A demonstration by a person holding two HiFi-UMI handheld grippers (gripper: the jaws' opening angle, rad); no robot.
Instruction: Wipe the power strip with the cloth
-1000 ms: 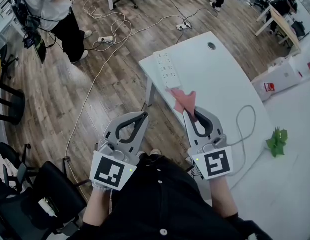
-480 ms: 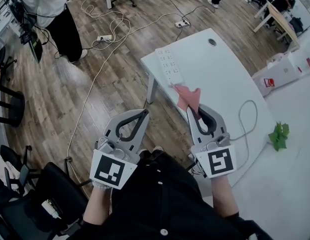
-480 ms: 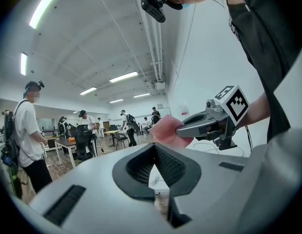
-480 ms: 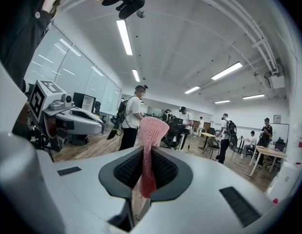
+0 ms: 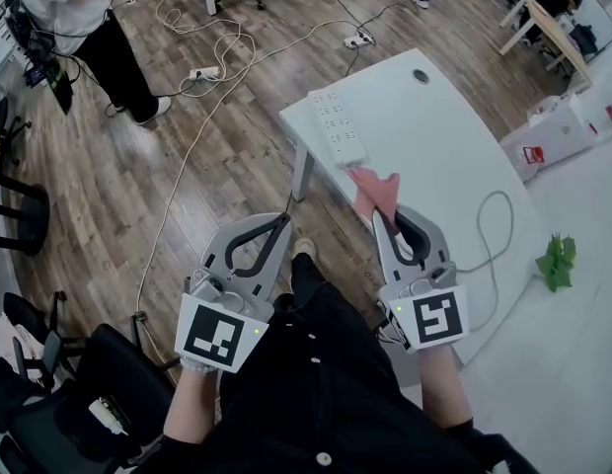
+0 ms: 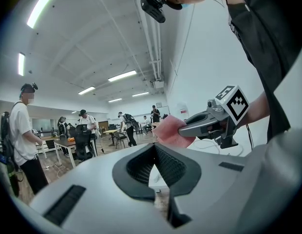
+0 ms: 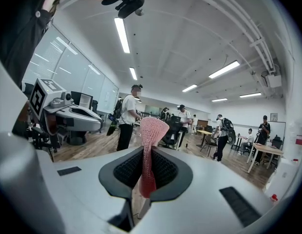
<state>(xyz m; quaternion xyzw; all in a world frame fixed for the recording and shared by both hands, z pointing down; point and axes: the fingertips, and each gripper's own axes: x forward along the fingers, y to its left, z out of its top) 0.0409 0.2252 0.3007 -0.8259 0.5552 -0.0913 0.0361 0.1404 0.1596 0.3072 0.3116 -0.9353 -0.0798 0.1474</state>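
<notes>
A white power strip (image 5: pixel 338 126) lies along the left edge of the white table (image 5: pixel 439 156). My right gripper (image 5: pixel 384 216) is shut on a pink cloth (image 5: pixel 373 190), whose free end hangs just short of the strip's near end. In the right gripper view the cloth (image 7: pixel 151 126) stands pinched between the jaws of that gripper (image 7: pixel 146 152). My left gripper (image 5: pixel 284 228) is shut and empty, held over the floor to the left of the table. The left gripper view shows this gripper (image 6: pixel 154 148) with its jaws together, and beyond them the cloth (image 6: pixel 169 131).
A grey cable loop (image 5: pixel 494 230) lies on the table's right part, and a round grommet hole (image 5: pixel 420 76) sits at its far end. Cables (image 5: pixel 212 67) trail over the wooden floor. A person (image 5: pixel 79 28) stands at far left. A black chair (image 5: pixel 99 383) is near left.
The right gripper and cloth have drifted slightly right and the view has shifted a little. The cloth stays by the strip's near end. The left gripper has hardly moved.
</notes>
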